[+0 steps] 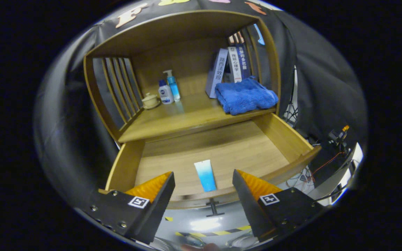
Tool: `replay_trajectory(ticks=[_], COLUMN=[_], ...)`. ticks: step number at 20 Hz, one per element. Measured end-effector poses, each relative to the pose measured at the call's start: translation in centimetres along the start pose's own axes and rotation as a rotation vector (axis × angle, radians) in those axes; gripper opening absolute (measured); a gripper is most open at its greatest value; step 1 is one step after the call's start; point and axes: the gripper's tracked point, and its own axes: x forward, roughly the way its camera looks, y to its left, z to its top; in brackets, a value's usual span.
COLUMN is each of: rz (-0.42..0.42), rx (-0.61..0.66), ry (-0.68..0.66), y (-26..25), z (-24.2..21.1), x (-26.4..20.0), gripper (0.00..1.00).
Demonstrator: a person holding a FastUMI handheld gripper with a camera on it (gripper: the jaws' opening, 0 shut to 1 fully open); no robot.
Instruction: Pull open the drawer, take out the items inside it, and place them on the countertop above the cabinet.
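One blue tube (205, 175) is lying in the open drawer (284, 137) just ahead of my gripper (203, 183), whose fingers I am holding spread apart.

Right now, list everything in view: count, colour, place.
drawer: one, light wood, pulled open below the countertop.
tube: one, blue fading to white, flat on the drawer floor near its front, just ahead of the tongs' gap.
drawer handle: one, dark, on the drawer front.
countertop: one, wood, above the drawer.
towel: one, blue, folded, on the countertop beside the books.
books: several, white and dark blue, upright behind the towel.
bottles: two, white and blue, at the back.
lidded cup: one, cream, beside the bottles.
tongs: one pair, open, empty.
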Motion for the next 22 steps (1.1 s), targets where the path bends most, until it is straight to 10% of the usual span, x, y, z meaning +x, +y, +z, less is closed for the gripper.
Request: replay_trajectory(ticks=[16,19,22], rz=[-0.019,-0.012,-0.022], rx=[-0.183,-0.146,-0.119], ry=[0.499,0.588,0.588], y=[1.4,1.2,0.8], z=[-6.7,-7.8,-8.5], x=[12.2,12.2,13.3], gripper=[0.94,0.66,0.67])
